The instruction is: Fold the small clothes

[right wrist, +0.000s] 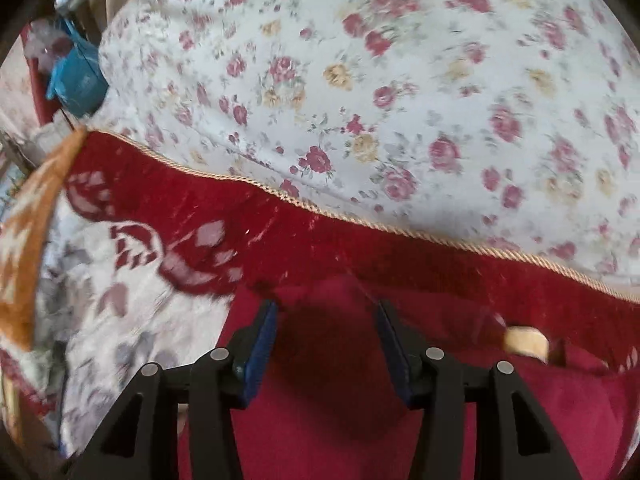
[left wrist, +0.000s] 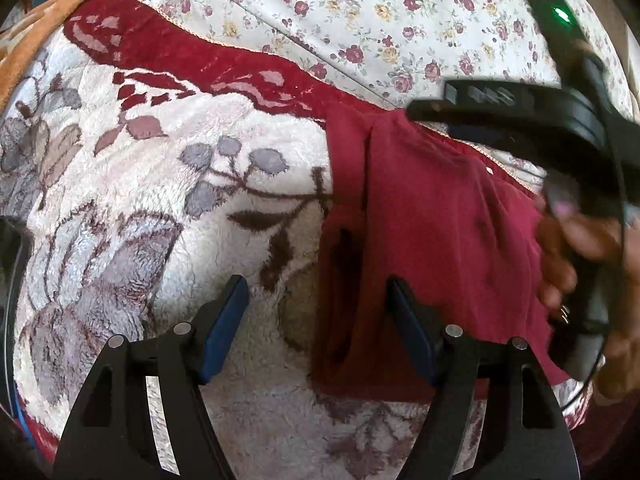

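Note:
A small dark red garment [left wrist: 432, 240] lies on a fuzzy white, grey and red blanket [left wrist: 168, 184]. It looks folded lengthwise, with a doubled edge on its left. My left gripper [left wrist: 316, 292] is open just above the garment's left edge, its right finger over the cloth and its left finger over the blanket. My right gripper [right wrist: 326, 308] is open over the garment's far end [right wrist: 328, 380], holding nothing. In the left wrist view the right gripper's black body [left wrist: 560, 120] and the hand holding it hover over the garment's right side.
A floral sheet [right wrist: 360, 100] covers the bed beyond the blanket's gold-corded red border [right wrist: 360, 248]. An orange patterned cloth [right wrist: 32, 240] lies at the far left. A blue object [right wrist: 78, 76] stands at the back left. A small tan piece [right wrist: 524, 340] shows at the right.

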Demonstrator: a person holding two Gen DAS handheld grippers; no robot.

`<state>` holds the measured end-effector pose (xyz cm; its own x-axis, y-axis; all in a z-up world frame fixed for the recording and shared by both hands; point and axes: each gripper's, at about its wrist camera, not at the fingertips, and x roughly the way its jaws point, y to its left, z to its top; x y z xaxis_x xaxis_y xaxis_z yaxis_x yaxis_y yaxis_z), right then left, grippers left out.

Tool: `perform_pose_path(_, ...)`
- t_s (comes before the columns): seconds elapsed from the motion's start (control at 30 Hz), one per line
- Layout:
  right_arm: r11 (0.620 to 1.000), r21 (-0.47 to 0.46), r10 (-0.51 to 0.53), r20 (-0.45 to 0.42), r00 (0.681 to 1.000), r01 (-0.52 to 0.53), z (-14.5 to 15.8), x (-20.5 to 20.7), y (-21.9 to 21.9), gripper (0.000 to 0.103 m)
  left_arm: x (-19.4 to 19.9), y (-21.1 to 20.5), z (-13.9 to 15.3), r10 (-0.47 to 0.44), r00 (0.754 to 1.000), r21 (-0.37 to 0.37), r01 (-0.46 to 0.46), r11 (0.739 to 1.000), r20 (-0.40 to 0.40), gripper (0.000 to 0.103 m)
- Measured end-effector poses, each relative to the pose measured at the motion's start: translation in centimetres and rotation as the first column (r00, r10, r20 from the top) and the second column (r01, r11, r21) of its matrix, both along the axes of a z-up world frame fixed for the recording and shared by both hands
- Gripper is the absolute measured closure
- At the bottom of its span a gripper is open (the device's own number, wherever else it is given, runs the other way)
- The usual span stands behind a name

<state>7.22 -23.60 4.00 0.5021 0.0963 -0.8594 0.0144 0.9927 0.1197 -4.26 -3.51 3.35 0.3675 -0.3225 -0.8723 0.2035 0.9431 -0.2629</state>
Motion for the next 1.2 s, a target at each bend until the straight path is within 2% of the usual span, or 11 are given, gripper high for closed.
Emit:
perform_pose_path(0.1, 0.999, 0.021, 0.031, -0.035, 0.999, -0.031, -0.1, -1.4, -0.5, 0.044, 0.2, 0.1, -0.1, 0.005, 1.0, -0.006, -0.005, 1.0, -0.004, 0.03)
perform_pose_path(0.2, 0.999, 0.031, 0.038, -0.086, 0.996, -0.035, -2.3, -1.6, -0.3, 0.041, 0.1, 0.1, 0.0, 0.008, 1.0, -0.006, -0.008, 1.0, -0.001, 0.03)
perform_pose_path(0.27, 0.999, 0.026, 0.029, -0.072, 0.997, -0.027, -3.3, -1.2, 0.2, 0.036, 0.1, 0.2, 0.0, 0.008, 1.0, -0.008, -0.008, 1.0, 0.0, 0.03)
perform_pose_path(0.43, 0.999, -0.034, 0.023, -0.056, 0.998, -0.025, -2.8, 0.5, 1.2, 0.036, 0.2, 0.8, 0.1, 0.02, 1.0, -0.042, -0.021, 0.999, -0.016, 0.03)
perform_pose_path(0.63, 0.99, 0.143, 0.007, -0.055, 0.998, 0.001, -0.5, -0.3, -0.3, 0.035, 0.6, 1.9, 0.1, 0.059, 0.997, -0.129, -0.067, 0.989, -0.059, 0.03)
perform_pose_path(0.7, 0.985, 0.172, 0.03, -0.09, 0.996, -0.014, -0.7, -0.1, 0.3, 0.029, 0.5, 1.9, 0.2, 0.056, 0.997, -0.133, -0.064, 0.989, -0.059, 0.03)
perform_pose_path(0.83, 0.993, 0.085, 0.098, -0.183, 0.978, -0.083, -2.5, 1.0, 3.3, 0.021, 0.3, 1.5, 0.3, 0.049, 0.998, -0.118, -0.054, 0.992, -0.05, 0.03)
perform_pose_path(1.0, 0.984, -0.12, 0.106, -0.185, 0.977, -0.129, -4.7, 1.8, 6.7, 0.016, 0.2, 0.8, 0.2, 0.045, 0.998, -0.092, -0.048, 0.995, -0.034, 0.03)
perform_pose_path(1.07, 0.981, -0.133, 0.116, -0.165, 0.979, -0.138, -4.7, 1.6, 6.7, 0.022, 0.2, 0.4, 0.1, 0.043, 0.999, -0.08, -0.045, 0.996, -0.025, 0.03)
perform_pose_path(1.1, 0.982, -0.132, 0.117, -0.154, 0.981, -0.138, -4.5, 1.4, 6.4, 0.034, 0.3, 0.2, 0.2, 0.042, 0.999, -0.078, -0.044, 0.996, -0.02, 0.03)
perform_pose_path(1.2, 0.984, -0.065, 0.156, -0.11, 0.982, -0.163, -3.3, 0.4, 4.7, 0.057, 0.4, -0.3, 0.1, 0.042, 0.999, -0.104, -0.043, 0.994, -0.011, 0.025)
